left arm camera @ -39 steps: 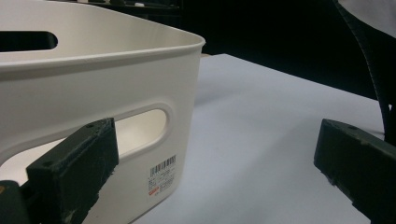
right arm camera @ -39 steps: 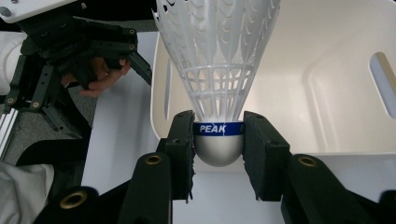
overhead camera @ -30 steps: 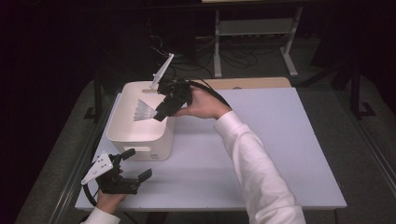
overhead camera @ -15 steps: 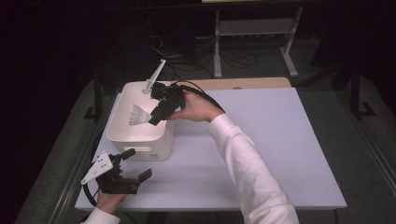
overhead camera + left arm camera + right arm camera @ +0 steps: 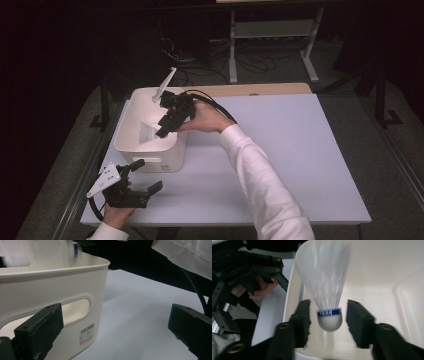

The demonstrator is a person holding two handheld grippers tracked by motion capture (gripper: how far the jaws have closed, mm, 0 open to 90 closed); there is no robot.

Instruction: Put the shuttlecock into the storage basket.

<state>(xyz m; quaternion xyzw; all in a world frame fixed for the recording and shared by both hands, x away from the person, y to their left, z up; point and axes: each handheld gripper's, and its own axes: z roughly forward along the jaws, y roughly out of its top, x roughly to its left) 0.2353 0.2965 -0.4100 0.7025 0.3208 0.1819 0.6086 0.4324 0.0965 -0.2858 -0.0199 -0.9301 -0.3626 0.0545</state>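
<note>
Shuttlecock (image 5: 325, 292) released between the jaws of the right gripper (image 5: 329, 322), over the inside of the white bin (image 5: 131, 150).

The right jaws have just been opening; the shuttlecock's cork sits between them with a gap on either side, blurred, so it is probably dropping, though the blur makes this uncertain. A second ago the gripper stood higher over the bin. The drop-off looks nearly done. The bin sits near the left edge of the worktop (image 5: 300, 165), with bare surface to its right. The left gripper (image 5: 142, 175) rests by the bin's near wall, jaws spread and holding nothing.
</note>
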